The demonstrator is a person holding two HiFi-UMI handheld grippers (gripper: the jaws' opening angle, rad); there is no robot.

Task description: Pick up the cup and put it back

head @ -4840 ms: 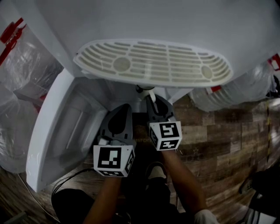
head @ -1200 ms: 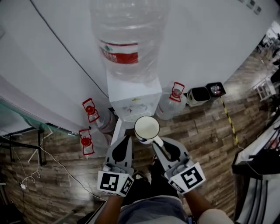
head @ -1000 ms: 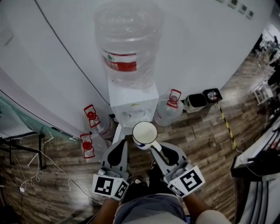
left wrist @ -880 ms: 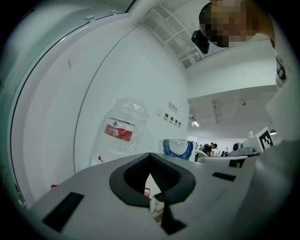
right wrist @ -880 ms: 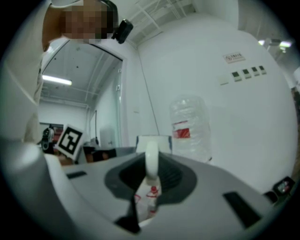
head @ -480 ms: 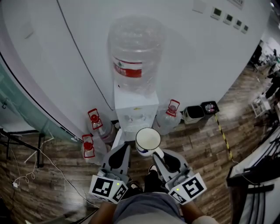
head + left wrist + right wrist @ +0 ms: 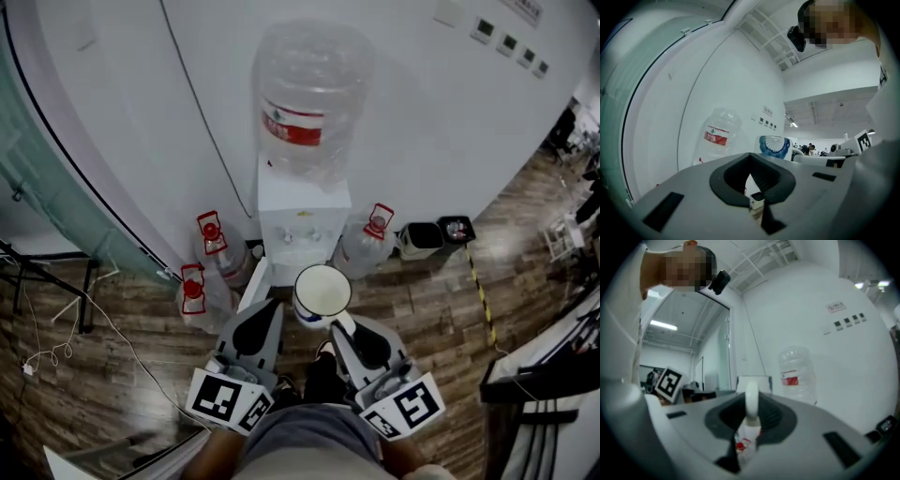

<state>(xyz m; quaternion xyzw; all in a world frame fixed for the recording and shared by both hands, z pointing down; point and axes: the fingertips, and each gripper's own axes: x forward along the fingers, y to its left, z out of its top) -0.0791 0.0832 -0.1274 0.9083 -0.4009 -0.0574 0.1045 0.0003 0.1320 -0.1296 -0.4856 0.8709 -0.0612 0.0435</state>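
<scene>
Far side: water dispenser (image 7: 302, 220) against the white wall (image 7: 141, 103), big bottle (image 7: 309, 98) on top. One spare bottle (image 7: 211, 253) on the floor at its left, another (image 7: 370, 239) at its right, a small bin (image 7: 419, 239) further right.

All of it seen whole now, from standing height and well back. A few seconds ago seen only from close under the drip tray, both grippers deep in the lower compartment. Meaning for the task: pick-up done, cup (image 7: 322, 292) out of the machine and carried in the air. Putting back yet to come, and calling for a return down to that compartment. White panel (image 7: 251, 286) at the dispenser's foot probably its open door, though too small here to say for sure.

Cup: white with a blue pattern, upright, mouth up, on the near side of the dispenser. Sits just beyond the tips of the right gripper (image 7: 337, 323), and to the right of the left gripper (image 7: 270, 305), apart from it.

Right gripper: pinching the cup's handle (image 7: 751, 401), the white loop on edge between the jaws.

Left gripper: pressed together, nothing between, held level beside the right one.
</scene>
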